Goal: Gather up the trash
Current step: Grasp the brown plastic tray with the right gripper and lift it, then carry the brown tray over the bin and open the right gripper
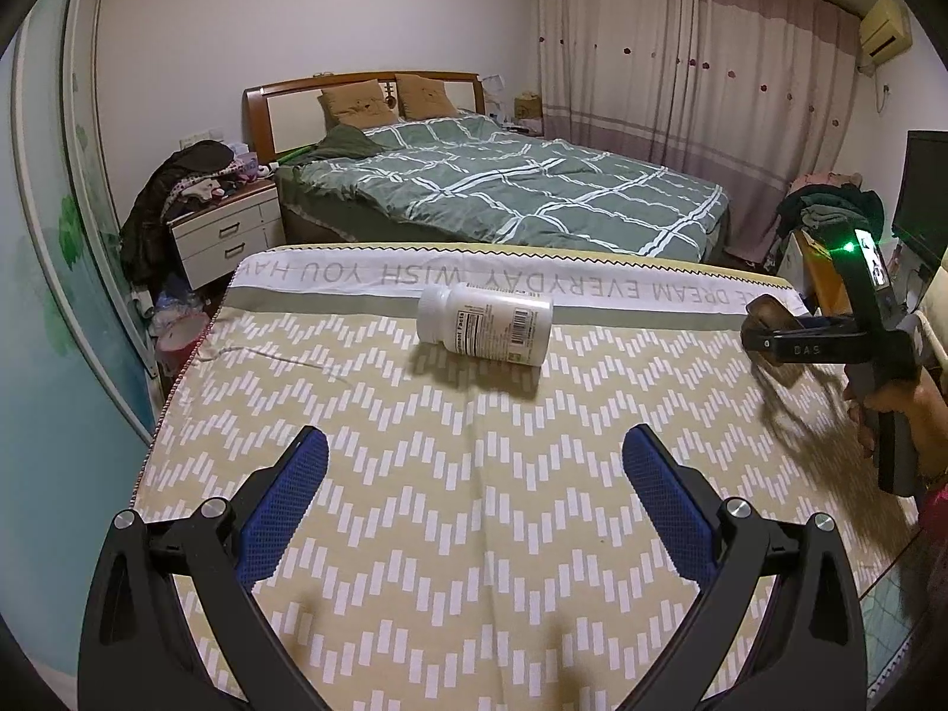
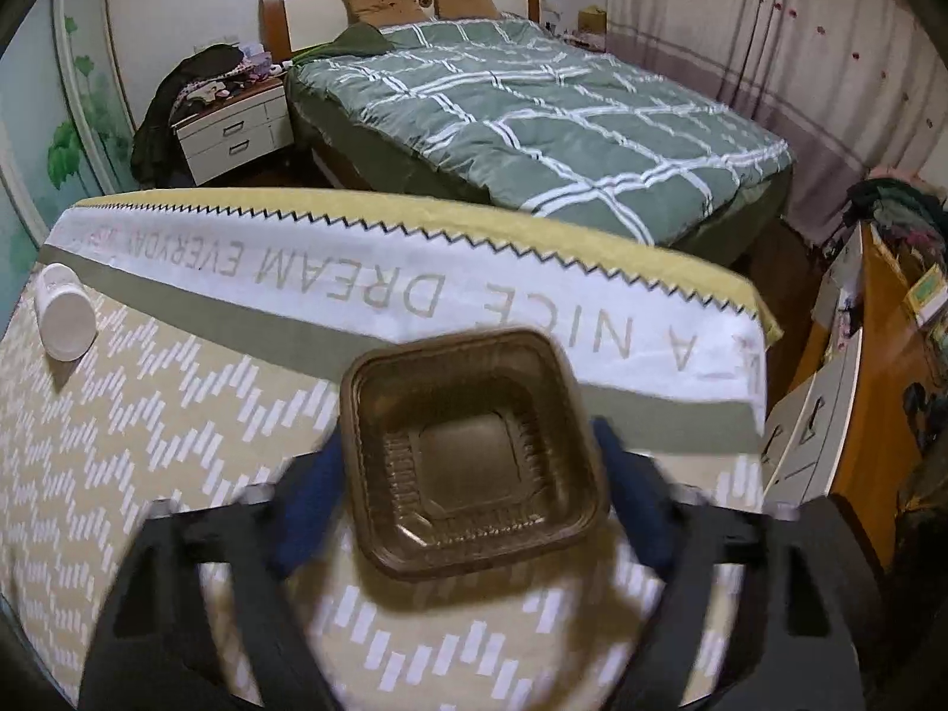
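Bedroom clutter rings a table draped in a tan zigzag cloth [image 1: 474, 533] with a white band of grey lettering along its far edge; behind it stands a bed with a green checked quilt [image 1: 503, 189]. On the cloth a white pill bottle [image 1: 484, 324] lies on its side, near the lettered band and well ahead of the left gripper [image 1: 474, 462], whose blue-padded jaws stand wide apart with nothing between them. The right gripper [image 2: 471, 474] has a brown clear plastic tray [image 2: 471, 456] between its blue fingers [image 2: 628, 497], which sit at the tray's two sides; motion blur leaves it unclear whether the pads press on it. From the left wrist view the right gripper [image 1: 770, 332] appears side-on at the table's right edge, a hand [image 1: 900, 415] on its handle and the tray only a brown sliver at its tip. The right wrist view alone shows the tray's open square hollow, and the bottle [image 2: 64, 320] end-on, far off to the left.
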{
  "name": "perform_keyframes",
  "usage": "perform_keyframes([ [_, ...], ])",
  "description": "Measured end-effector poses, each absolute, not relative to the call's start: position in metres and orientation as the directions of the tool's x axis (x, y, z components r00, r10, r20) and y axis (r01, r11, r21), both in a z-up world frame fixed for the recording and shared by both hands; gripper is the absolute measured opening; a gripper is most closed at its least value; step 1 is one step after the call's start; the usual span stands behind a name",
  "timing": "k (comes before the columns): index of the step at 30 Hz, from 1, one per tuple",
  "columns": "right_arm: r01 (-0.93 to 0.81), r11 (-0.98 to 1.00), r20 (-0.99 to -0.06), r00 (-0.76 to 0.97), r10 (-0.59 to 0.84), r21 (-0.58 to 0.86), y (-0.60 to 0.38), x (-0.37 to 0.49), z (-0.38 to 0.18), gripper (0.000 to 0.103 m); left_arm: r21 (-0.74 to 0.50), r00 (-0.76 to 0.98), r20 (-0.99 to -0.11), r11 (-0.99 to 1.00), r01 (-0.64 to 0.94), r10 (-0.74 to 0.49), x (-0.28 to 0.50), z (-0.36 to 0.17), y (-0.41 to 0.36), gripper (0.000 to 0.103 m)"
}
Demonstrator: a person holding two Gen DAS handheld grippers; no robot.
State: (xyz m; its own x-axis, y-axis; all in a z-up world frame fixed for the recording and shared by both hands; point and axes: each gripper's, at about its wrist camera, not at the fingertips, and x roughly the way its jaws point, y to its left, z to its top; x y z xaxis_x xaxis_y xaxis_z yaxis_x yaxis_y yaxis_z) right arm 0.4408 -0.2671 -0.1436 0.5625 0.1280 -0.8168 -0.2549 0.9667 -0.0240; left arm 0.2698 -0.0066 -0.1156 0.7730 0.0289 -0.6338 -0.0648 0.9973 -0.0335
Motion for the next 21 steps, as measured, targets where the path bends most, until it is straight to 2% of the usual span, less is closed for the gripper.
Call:
perform_keyframes([
  [7,-0.197,0.980,-0.787,0.603,0.127,0.007,-0.274,0.403,-0.129,0.070,-0.024,0.772,-0.635,0.998,-0.061,0.032,0.270,-0.117,-0.009,0.098],
  [14,-0.070,0.994,-0.725,0.680,0.106,0.080,-0.303,0.325,-0.100,0.070,-0.011,0.776,-0.630,0.998,-0.057,0.037,0.268,-0.116,-0.011,0.098],
  [21,0.170,0.978,-0.649,0.759,-0.053,0.120,-0.359,0.241,-0.089,0.070,-0.006,0.791,-0.611,0.999,-0.052,0.037,0.262,-0.112,-0.013,0.098],
])
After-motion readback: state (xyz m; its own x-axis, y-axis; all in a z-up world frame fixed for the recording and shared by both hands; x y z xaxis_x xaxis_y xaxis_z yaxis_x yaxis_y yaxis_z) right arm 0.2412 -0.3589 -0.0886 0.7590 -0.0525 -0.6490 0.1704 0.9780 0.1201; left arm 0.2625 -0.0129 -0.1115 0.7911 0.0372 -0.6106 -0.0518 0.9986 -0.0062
